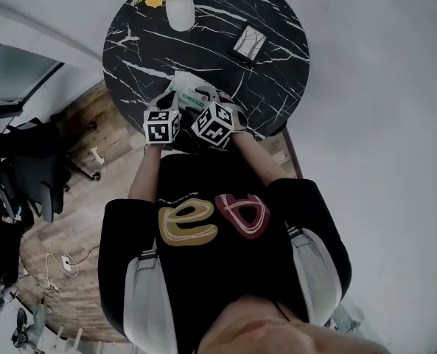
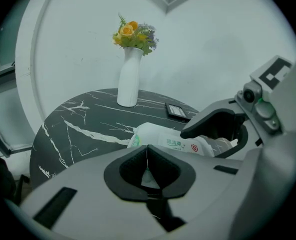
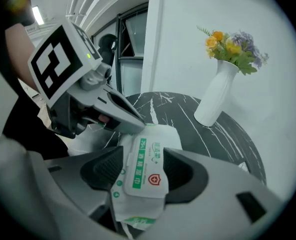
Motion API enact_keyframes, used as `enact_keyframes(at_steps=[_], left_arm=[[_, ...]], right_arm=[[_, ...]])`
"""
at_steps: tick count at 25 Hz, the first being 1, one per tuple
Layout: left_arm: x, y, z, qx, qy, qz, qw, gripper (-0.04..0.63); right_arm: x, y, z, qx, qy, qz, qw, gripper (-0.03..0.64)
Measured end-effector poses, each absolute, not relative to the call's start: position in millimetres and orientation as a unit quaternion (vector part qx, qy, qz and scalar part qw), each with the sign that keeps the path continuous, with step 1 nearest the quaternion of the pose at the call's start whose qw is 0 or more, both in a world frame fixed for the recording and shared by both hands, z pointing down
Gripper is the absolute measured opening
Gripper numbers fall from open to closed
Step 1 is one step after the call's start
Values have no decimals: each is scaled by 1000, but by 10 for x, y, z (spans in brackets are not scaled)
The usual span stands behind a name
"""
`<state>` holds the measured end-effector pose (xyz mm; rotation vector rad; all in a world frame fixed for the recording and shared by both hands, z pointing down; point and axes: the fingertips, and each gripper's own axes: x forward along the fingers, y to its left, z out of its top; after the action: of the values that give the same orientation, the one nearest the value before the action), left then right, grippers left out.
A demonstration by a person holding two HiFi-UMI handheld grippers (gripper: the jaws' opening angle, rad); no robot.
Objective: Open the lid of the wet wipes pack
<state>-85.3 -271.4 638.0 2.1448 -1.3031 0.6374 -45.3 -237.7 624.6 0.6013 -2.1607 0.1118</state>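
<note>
The wet wipes pack (image 1: 191,93) lies at the near edge of the round black marble table (image 1: 152,43). It is white with green print and a red shield mark. My left gripper (image 2: 148,166) is shut on a thin white edge of the pack (image 2: 175,143). My right gripper (image 3: 145,171) is open over the pack, its dark pads (image 3: 105,169) standing either side of the flat lid (image 3: 147,159) without pressing on it. The lid lies flat on the pack. In the head view both grippers' marker cubes (image 1: 161,124) sit side by side over the pack.
A white vase of yellow flowers (image 1: 180,9) stands at the table's far side, with a small framed card (image 1: 249,43) to its right. A black office chair (image 1: 34,175) stands on the wooden floor at the left. The table's near rim is right below the grippers.
</note>
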Motion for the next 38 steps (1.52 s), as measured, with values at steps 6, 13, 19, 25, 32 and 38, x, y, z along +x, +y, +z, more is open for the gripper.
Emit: enact_keyframes(at_steps=[6, 13, 19, 25, 32, 38], left_arm=[[-813, -2710, 6428, 798, -477, 248, 273, 17], [-826, -2717, 6463, 795, -477, 246, 283, 17], [-832, -2721, 6471, 796, -474, 245, 288, 17], [-832, -2723, 6476, 798, -475, 249, 276, 17], [-824, -2726, 6478, 800, -472, 254, 270, 17], [-827, -2725, 6493, 801, -473, 252, 267, 17]], right_arm=[[-420, -2408, 6355, 243, -855, 37, 458, 250], [-419, -2414, 6389, 242, -853, 47, 460, 249], [-410, -2432, 6394, 241, -856, 67, 453, 236], [-408, -2442, 6394, 242, -860, 81, 442, 232], [-398, -2456, 6383, 239, -863, 101, 434, 229], [-394, -2464, 6386, 235, -866, 114, 427, 227]])
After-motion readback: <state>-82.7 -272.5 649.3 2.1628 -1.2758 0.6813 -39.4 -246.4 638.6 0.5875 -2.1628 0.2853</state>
